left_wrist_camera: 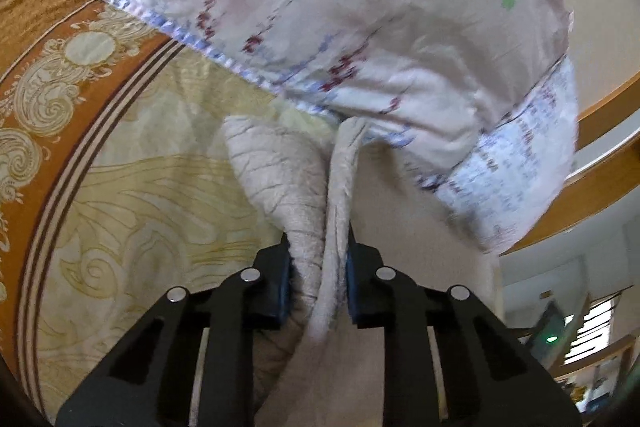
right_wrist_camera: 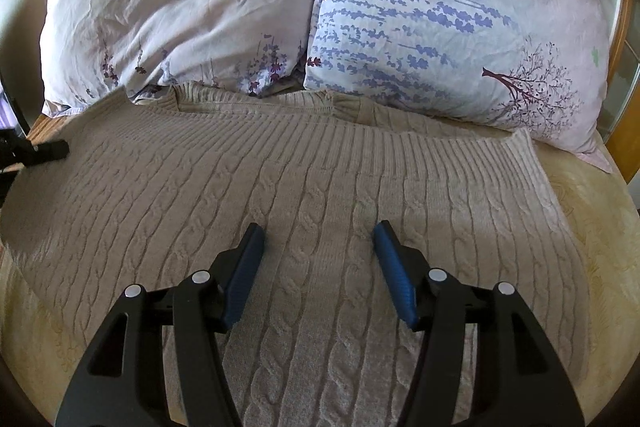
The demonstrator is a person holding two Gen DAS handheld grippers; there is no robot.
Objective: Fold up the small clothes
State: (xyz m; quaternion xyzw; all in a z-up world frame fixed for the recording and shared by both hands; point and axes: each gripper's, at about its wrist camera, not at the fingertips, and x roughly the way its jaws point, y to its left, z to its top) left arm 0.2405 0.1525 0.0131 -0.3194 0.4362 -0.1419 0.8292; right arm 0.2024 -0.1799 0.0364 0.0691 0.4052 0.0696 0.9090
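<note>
Left gripper (left_wrist_camera: 318, 267) pinching sweater (left_wrist_camera: 304, 227)

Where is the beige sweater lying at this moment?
In the right wrist view, the beige cable-knit sweater lies flat on the bed, below two floral pillows.

Sweater (right_wrist_camera: 320, 187): near edge running off the right wrist picture's bottom, its left part cut by the lens rim; collar partly tucking under the pillows (right_wrist_camera: 440, 27).

Left gripper (right_wrist_camera: 44, 149): only a dark tip showing at that picture's left edge.

Left wrist view: pillow print (left_wrist_camera: 520, 163) blurring, unreadable; room at lower right (left_wrist_camera: 580, 327) too smeared to identify.
</note>
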